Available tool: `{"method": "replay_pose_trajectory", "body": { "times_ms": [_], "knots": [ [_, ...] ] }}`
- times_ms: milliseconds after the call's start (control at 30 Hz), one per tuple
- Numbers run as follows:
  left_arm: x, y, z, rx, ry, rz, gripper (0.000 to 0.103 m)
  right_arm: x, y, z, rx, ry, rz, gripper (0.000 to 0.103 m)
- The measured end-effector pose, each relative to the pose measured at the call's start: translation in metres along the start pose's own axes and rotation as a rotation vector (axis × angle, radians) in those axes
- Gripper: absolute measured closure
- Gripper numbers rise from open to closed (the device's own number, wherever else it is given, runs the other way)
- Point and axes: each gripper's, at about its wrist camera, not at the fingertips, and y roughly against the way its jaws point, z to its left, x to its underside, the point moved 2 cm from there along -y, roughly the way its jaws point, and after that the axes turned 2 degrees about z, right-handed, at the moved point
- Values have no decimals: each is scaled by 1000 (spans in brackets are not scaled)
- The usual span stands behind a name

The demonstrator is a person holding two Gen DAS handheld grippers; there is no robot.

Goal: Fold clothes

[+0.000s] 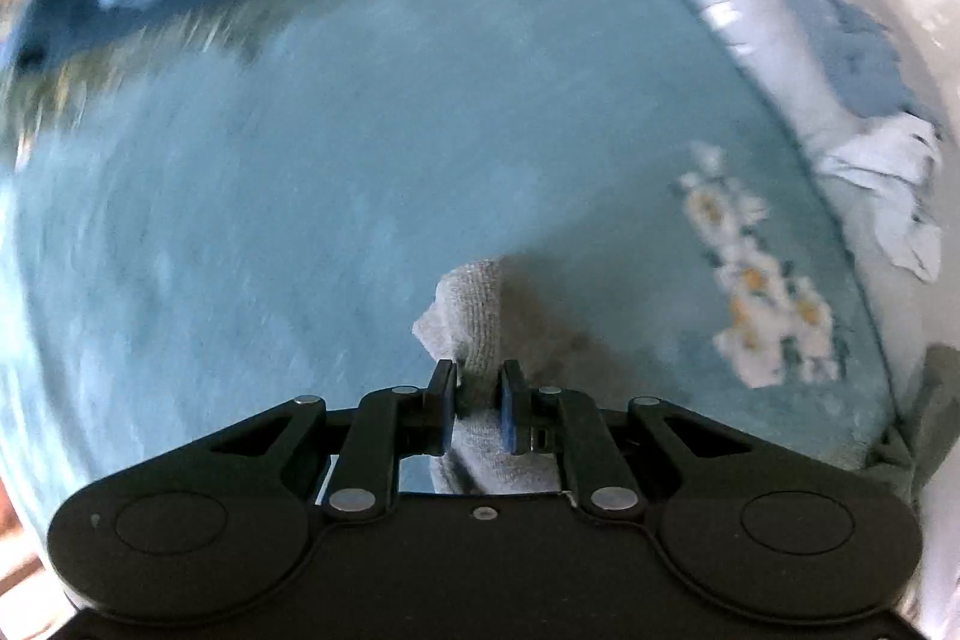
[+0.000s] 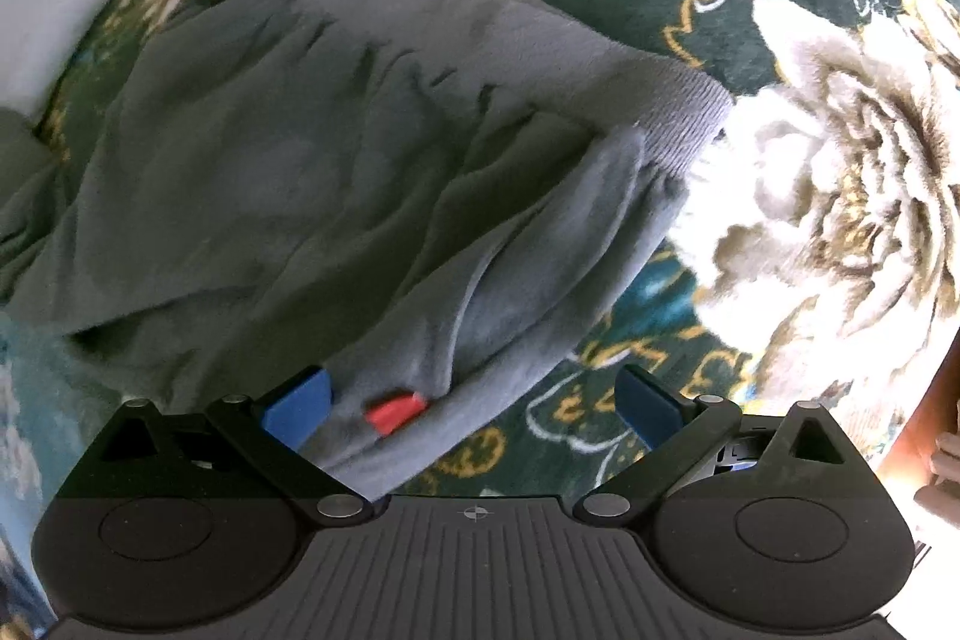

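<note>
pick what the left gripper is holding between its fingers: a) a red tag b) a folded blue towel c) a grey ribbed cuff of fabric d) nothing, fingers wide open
c: in the left wrist view the left gripper has its fingers closed on a strip of grey ribbed fabric that sticks out above the blue carpet.

Right gripper (image 2: 474, 400) gapes over grey garment (image 2: 312, 172), possibly trousers.

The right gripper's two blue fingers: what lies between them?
In the right wrist view, the grey garment with its red tag, then patterned carpet; the right gripper is open.
</note>
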Motion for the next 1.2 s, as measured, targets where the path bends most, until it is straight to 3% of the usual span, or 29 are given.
{"method": "replay_pose_trajectory", "body": {
  "times_ms": [167,233,367,433,500,600,800,1033,1133,1200],
  "knots": [
    [7,-10,16,-5,51,43,87,11,-6,3,-85,-59,42,12],
    [7,-12,14,-5,49,53,87,14,-10,5,-108,-91,58,23],
    [7,-20,12,-7,38,94,71,19,-14,7,-151,-150,65,45],
    [7,-24,11,-10,38,105,69,20,-13,8,-158,-168,59,59],
    [6,-29,11,-4,49,124,60,19,-13,9,-162,-183,52,76],
    [6,-32,12,1,71,140,57,16,-10,10,-159,-195,37,90],
    [5,-32,10,16,76,126,57,14,7,1,-157,-204,-1,93],
    [7,-34,11,26,106,115,61,27,-1,-42,-61,-261,48,94],
    [8,-33,10,24,100,100,71,32,-10,-52,-38,-281,73,94],
    [9,-30,9,23,94,74,93,33,-14,-53,-31,-274,80,93]
  ]
}}
